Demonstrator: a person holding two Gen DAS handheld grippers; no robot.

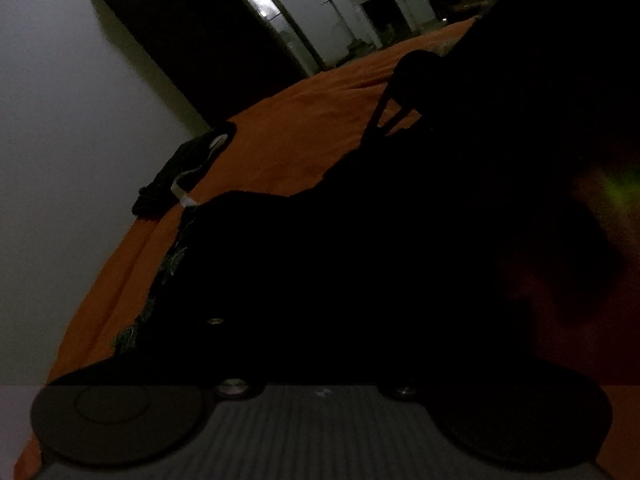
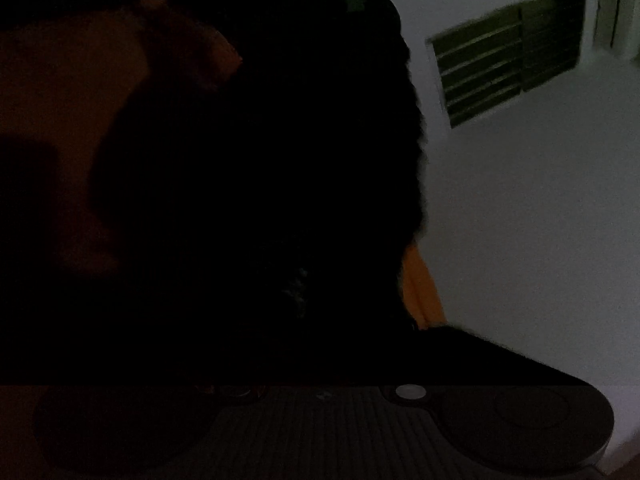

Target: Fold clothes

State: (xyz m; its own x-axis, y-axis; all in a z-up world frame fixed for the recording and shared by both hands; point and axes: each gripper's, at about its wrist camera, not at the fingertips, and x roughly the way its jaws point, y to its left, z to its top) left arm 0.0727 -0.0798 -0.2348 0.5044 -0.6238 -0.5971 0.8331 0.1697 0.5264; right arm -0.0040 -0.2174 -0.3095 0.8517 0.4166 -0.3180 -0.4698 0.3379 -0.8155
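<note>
A black garment [image 1: 360,248] fills most of the left wrist view, lying on an orange bed sheet [image 1: 288,132]. It covers the space in front of my left gripper, so the fingers do not show. A small brass button [image 1: 215,321] shows on the cloth. In the right wrist view the same black garment [image 2: 260,180] blocks the middle, with orange sheet [image 2: 60,92] at the left. My right gripper's fingers are lost in the dark. Both views are very dim.
A second dark garment with a white label [image 1: 180,176] lies at the bed's far left edge. A grey wall [image 1: 60,120] and dark wardrobe [image 1: 180,32] stand behind. A louvred vent [image 2: 508,56] sits in the white wall at the right.
</note>
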